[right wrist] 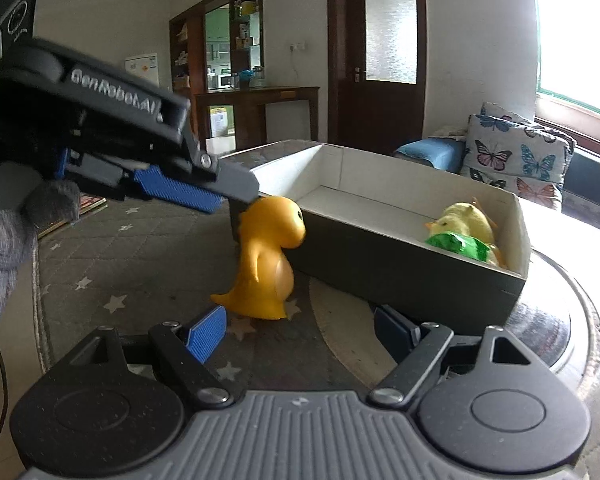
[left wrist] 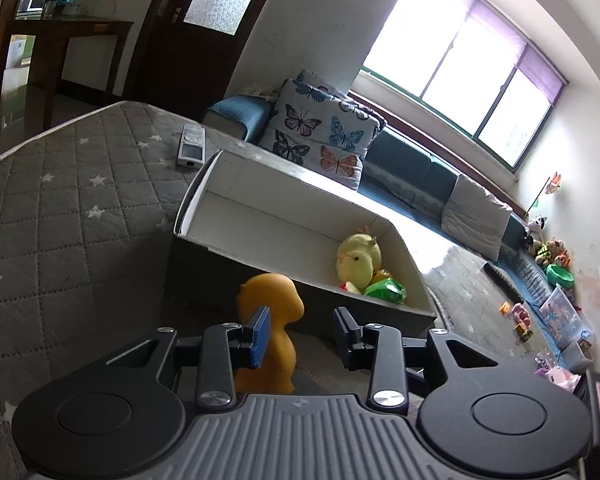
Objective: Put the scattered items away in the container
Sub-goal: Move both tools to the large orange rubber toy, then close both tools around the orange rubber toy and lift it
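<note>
Now, by parts:
Dino (right wrist: 270, 258): upright on quilt (left wrist: 60, 208), just beside box (right wrist: 400, 276) wall, outside it.
Handling: likely light, hollow, smooth; rounded belly may slip; best taken across the flanks.
Left gripper (left wrist: 300, 332): fingers wide, gripping nothing; dino between them, hard by left pad (left wrist: 258, 336).
Right gripper (right wrist: 300, 334): fingers wide, empty; dino just ahead.
Box: chick (left wrist: 358, 260) and green packet (left wrist: 386, 290) inside.

Left gripper (left wrist: 302, 330) jaws apart around orange dinosaur toy (left wrist: 270, 332), upright on quilt (left wrist: 60, 208); box (left wrist: 300, 232) just behind, holding yellow plush chick (left wrist: 358, 260).
</note>
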Tool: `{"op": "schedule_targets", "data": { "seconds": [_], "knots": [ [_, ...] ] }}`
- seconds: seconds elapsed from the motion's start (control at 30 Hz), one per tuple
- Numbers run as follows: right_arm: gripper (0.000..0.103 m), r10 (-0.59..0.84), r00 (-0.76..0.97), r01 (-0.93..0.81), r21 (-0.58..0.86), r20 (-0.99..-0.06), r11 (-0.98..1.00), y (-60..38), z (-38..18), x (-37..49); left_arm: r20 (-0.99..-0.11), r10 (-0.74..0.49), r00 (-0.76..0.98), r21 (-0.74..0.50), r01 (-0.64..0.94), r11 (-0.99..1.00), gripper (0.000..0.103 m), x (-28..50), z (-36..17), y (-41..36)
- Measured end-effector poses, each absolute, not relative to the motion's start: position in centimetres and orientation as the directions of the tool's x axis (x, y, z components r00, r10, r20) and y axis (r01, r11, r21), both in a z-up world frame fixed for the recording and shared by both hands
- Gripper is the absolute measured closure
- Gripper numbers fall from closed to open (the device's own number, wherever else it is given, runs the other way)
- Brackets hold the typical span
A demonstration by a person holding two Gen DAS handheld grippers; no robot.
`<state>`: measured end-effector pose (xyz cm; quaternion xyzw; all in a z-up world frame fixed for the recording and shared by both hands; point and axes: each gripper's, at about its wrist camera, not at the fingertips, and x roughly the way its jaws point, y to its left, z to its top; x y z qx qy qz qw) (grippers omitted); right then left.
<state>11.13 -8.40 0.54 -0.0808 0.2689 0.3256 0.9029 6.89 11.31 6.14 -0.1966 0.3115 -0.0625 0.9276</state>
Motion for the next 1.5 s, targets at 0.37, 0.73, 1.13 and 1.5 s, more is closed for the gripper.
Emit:
{"op": "schedule_targets", "data": {
  "seconds": [0.37,0.73,1.13,1.5],
  "knots": [
    [0.023,0.582,0.591,-0.671,0.060,-0.558,0.739,-5.3,0.0,13.3,-0.597,-0.203,0.776,-0.402,-0.070,0.913,0.065,8.1,4.5,13.6],
    [0.034,0.588,0.557,-0.691,0.065,-0.587,0.720,-2.9,-1.1,14.6,-0.644,-0.260,0.719,-0.417,-0.045,0.908,0.065,10.4,2.7,13.6],
    [0.053,0.596,0.508,-0.708,0.093,-0.621,0.700,-1.9,-2.0,14.8,-0.668,-0.331,0.667,-0.511,-0.088,0.855,0.064,11.5,1.1,14.9],
    [0.054,0.617,0.437,-0.752,0.111,-0.654,0.650,-2.7,-1.4,13.4,-0.718,-0.325,0.615,-0.537,-0.192,0.821,0.065,10.1,1.4,15.0]
  ]
}}
